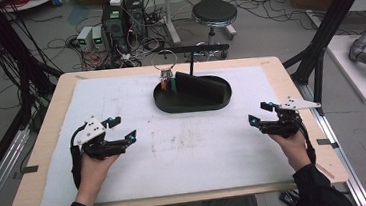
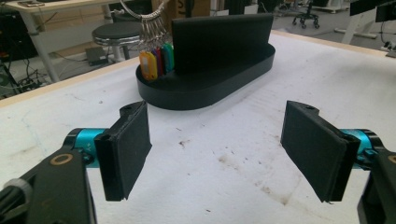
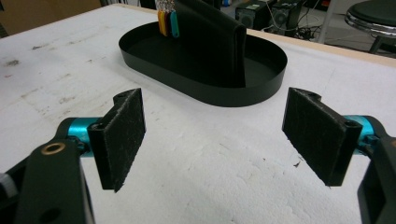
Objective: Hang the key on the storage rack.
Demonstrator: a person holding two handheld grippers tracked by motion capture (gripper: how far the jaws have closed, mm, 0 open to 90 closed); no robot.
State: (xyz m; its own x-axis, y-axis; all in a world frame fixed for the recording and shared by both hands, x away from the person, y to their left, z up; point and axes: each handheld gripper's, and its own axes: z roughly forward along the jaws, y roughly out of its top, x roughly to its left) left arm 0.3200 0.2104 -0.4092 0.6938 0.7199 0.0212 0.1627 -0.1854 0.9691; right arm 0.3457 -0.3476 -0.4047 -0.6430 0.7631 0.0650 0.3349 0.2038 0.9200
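A black oval tray (image 1: 170, 105) stands at the back middle of the white mat; it also appears as a tray (image 2: 159, 91) and a tray (image 3: 261, 79) in the gripper views. A black slab (image 1: 197, 86) stands upright in it, and a bunch of coloured key tags (image 1: 167, 78) on a large wire ring (image 1: 163, 59) leans at its left end. The tags (image 2: 156, 60) are orange, purple and green. My left gripper (image 1: 122, 128) rests open at the left of the mat. My right gripper (image 1: 260, 112) rests open at the right. Both sets of jaws are empty.
The mat (image 1: 175, 149) has faint stains in its middle. A black bar on a post (image 1: 194, 49) rises behind the tray. Beyond the table stand a round stool (image 1: 214, 14), computer boxes (image 1: 123, 18) and tangled cables on the floor.
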